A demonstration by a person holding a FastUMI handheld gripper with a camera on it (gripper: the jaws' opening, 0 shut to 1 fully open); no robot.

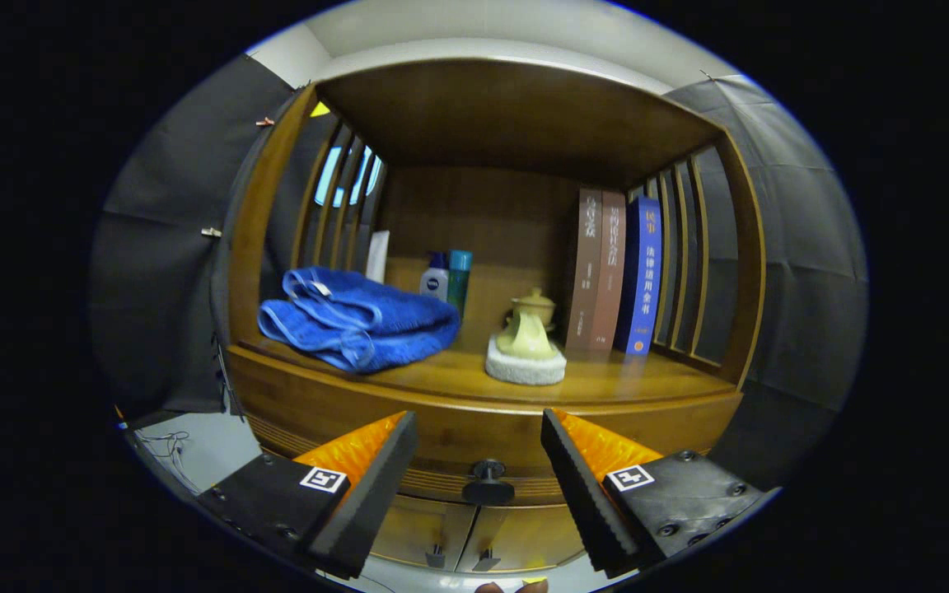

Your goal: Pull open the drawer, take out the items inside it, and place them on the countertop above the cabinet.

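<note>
A wooden cabinet stands in front of me, and its drawer (441,428) is closed beneath the countertop (623,380). The drawer's dark round knob (488,476) sits between my fingers, a little beyond them. My gripper (479,445) is open, and nothing is held between its fingers. On the countertop lie a folded blue towel (357,317), a pale green cloth on a white sponge (526,356) and a small lidded pot (534,306) behind it. What the drawer contains is hidden.
Two bottles (446,280) stand at the back of the shelf. Three upright books (614,272) lean against the right slatted side. Below the drawer are two cabinet doors (458,535) with small handles. Black cloth walls flank the cabinet.
</note>
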